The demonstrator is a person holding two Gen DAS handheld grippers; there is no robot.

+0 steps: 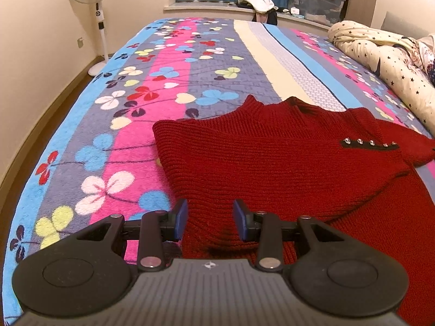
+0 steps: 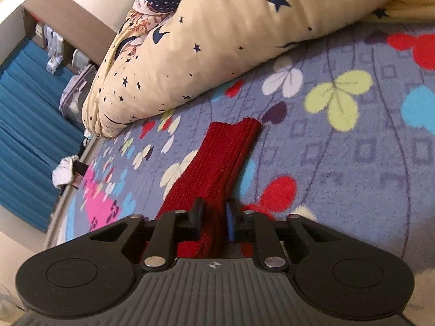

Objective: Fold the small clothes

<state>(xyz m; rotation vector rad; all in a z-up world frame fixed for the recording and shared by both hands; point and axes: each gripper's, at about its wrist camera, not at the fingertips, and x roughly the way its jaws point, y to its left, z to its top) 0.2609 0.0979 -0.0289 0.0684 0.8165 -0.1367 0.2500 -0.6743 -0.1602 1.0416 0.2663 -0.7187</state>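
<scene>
A bed under a striped, flower-patterned fleece blanket [image 1: 174,62] carries a dark red knitted sweater [image 1: 272,157] and a cream star-printed duvet [image 1: 380,54].

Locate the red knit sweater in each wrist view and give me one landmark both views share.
Left wrist: the red knit sweater spreads across the center and right, its near edge between the open left claw pads.
Right wrist: only a sleeve shows, center frame, running into the right claw, shut on it.
Shared landmark: the cream star-print quilt.
</scene>
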